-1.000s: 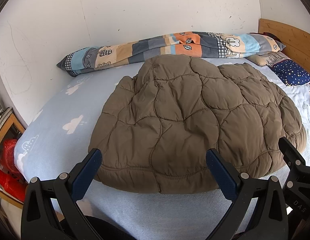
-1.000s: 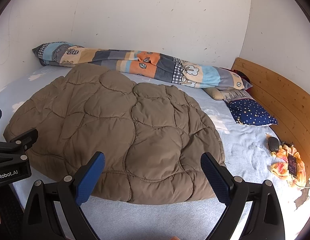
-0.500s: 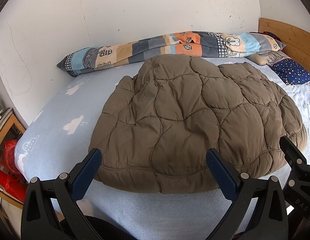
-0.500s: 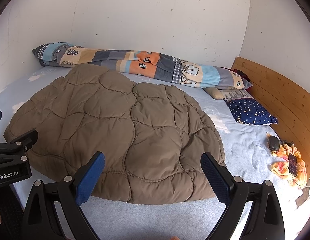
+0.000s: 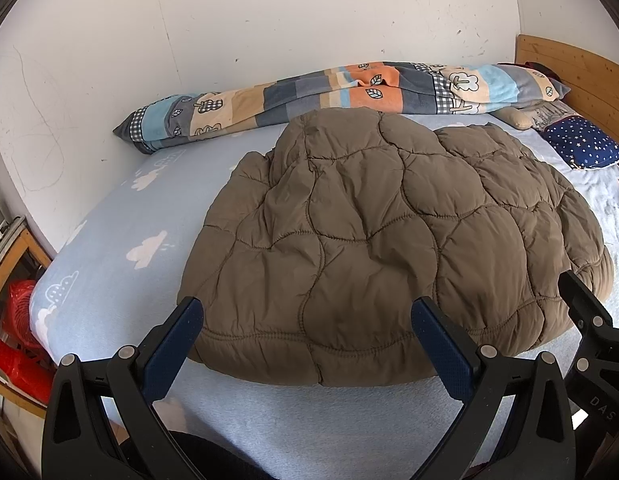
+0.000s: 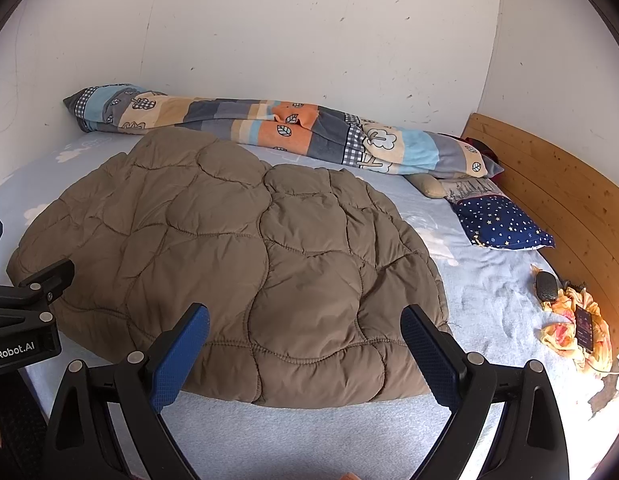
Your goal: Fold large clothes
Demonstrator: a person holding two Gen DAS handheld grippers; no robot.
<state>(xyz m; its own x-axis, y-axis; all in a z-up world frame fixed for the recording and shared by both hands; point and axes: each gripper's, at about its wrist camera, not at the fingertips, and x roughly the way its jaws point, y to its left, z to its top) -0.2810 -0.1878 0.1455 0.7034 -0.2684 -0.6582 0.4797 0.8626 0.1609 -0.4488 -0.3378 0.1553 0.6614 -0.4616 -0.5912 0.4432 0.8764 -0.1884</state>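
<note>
Ahead of both pairs of fingers, a brown quilted jacket (image 5: 373, 240) lies spread across the bed (image 5: 121, 216), its hem nearest the fingers and the far edge just short of a rolled patchwork blanket (image 5: 349, 92) along the wall. The left gripper (image 5: 307, 332) hangs with its 2 blue-padded fingers (image 5: 171, 350) spread wide and holding nothing, poised over the near hem; the right gripper (image 6: 305, 330) is likewise released and empty above the hem further to the right. Judging by this, the fold looks not yet begun, or between folds: both tools seem lined up for a first pinch. The next move probably calls for lowering each pair of fingers onto the hem, 1 toward each corner, closing on the thick edge, then lifting and carrying it away toward the far side. The jacket is puffy, stitched in irregular rounded cells, with a matte, slightly crumpled shell, so it will likely spring back and need a deep bite. The sheet beneath is pale blue with white clouds and looks soft. Beyond the right fingers lie a navy starred pillow (image 6: 501, 224) and a wooden headboard (image 6: 557, 188), well apart from the jacket.
</note>
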